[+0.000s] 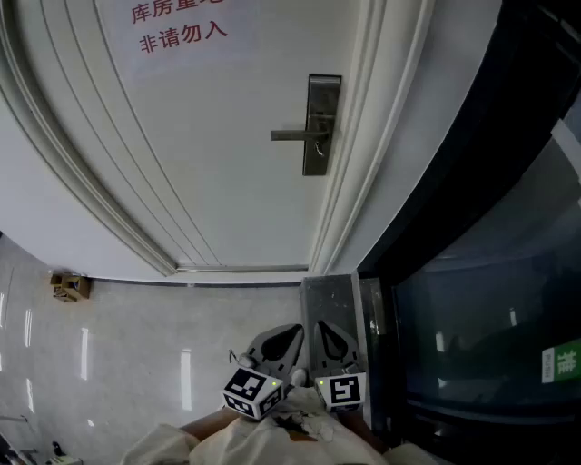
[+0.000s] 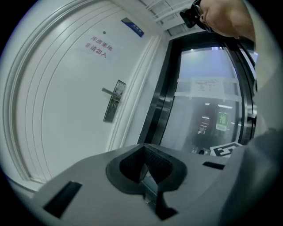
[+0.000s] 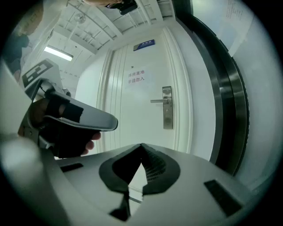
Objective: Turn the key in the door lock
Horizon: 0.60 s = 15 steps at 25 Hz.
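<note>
Nearest, at lower edge of head view: logged left gripper [image 1: 280, 343] and right gripper [image 1: 332, 343], side by side, almost touching, tucked close to the body, tips toward the door [image 1: 209, 173]. Found jaws of both pressed together with nothing between them.

Placed lock plate [image 1: 320, 127] high on the door's right side, well apart from both grippers, with lever [image 1: 292, 135] jutting left from it. Could not make out the key at this size; looked for it on the plate under the lever and got only a small unclear mark.

Progress, as judged: none of the task done. Left to do: close in on the plate, take the key in one set of jaws, turn it.

Edges and room:
- Noted plate set just beside the door's right edge, with moulded frame [image 1: 363, 173] running alongside; judged room tight on that side.
- Noted dark-framed glass panel [image 1: 490, 336] further right, near the right gripper; judged it a thing to knock on a wide swing.
- Noted lever above the likely key spot; judged an approach from below or straight on the safer.
- Saw bare pale floor [image 1: 136, 345] to the left, with a small brown box [image 1: 70, 286] at the wall's foot, well apart from any path.
- Recorded sign [image 1: 177, 27] with red print near the door's top, out of the way
</note>
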{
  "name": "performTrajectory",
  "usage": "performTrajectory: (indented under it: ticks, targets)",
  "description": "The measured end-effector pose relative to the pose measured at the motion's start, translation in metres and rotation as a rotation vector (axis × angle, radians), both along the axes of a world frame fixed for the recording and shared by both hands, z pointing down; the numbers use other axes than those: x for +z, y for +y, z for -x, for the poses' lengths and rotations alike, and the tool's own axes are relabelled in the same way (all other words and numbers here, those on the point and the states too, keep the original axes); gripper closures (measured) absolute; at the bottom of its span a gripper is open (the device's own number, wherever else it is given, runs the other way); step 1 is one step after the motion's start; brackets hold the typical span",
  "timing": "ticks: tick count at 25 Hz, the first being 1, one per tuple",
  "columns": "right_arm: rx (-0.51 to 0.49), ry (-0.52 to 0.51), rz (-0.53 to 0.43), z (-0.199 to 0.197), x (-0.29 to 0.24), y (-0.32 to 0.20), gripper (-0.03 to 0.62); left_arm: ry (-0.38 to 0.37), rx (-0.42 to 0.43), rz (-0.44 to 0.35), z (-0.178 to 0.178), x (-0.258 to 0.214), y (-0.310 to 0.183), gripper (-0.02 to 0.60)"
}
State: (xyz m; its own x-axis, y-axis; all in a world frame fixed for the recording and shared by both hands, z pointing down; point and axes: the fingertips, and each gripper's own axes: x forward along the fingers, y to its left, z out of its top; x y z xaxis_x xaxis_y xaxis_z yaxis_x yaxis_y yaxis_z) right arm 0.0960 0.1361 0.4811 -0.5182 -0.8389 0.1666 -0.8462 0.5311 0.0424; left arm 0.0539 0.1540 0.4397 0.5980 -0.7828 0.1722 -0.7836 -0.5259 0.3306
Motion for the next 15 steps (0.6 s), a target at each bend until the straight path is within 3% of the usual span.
performTrajectory:
  ticks: [7, 15]
  targets:
    - [-0.043, -0.003, 0.012, 0.026, -0.008, 0.009, 0.588, 0.036, -0.017, 0.005, 0.017, -0.004, 0.009, 0.581]
    - [-0.060, 0.001, -0.003, 0.025, -0.009, 0.003, 0.588, 0.021, -0.022, 0.003, 0.017, -0.005, 0.004, 0.581]
